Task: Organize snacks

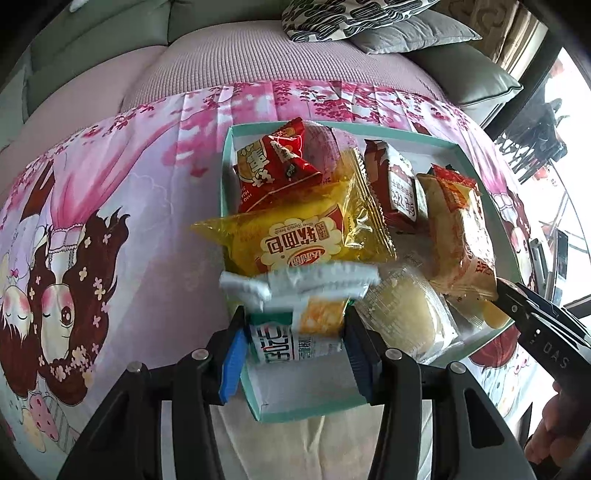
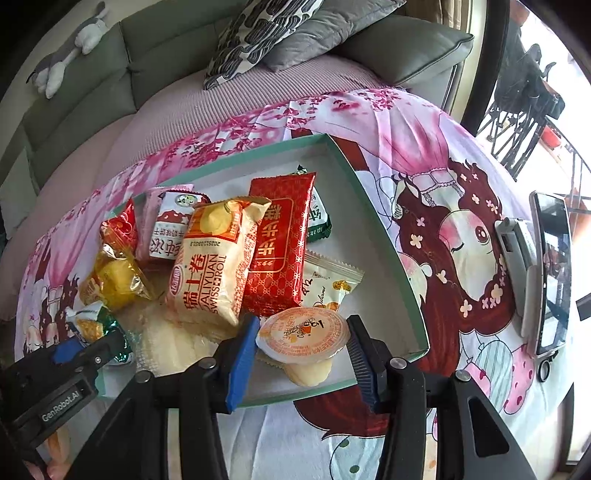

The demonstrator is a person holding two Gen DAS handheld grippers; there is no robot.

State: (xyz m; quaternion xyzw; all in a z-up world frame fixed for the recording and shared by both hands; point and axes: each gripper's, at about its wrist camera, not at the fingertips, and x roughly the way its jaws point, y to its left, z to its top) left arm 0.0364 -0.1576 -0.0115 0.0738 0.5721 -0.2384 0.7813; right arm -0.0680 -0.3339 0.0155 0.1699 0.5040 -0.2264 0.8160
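A teal-rimmed white box (image 1: 236, 129) (image 2: 384, 229) on the pink cartoon cloth holds several snack packets: a yellow bread bag (image 1: 295, 232), red packets (image 1: 273, 162), a cream Swiss-roll bag (image 2: 210, 266) and a red patterned packet (image 2: 280, 243). My left gripper (image 1: 295, 339) is shut on a green-and-white snack packet (image 1: 295, 328) above the box's near end. My right gripper (image 2: 303, 350) is closed around a jelly cup (image 2: 303, 332) with an orange lid, over the box's near edge. The left gripper also shows in the right wrist view (image 2: 74, 354).
A phone on a stand (image 2: 550, 269) lies on the cloth to the right of the box. A grey-green sofa (image 2: 92, 81) with patterned cushions (image 2: 266, 29) lies behind. A window railing (image 2: 524, 122) is at the far right.
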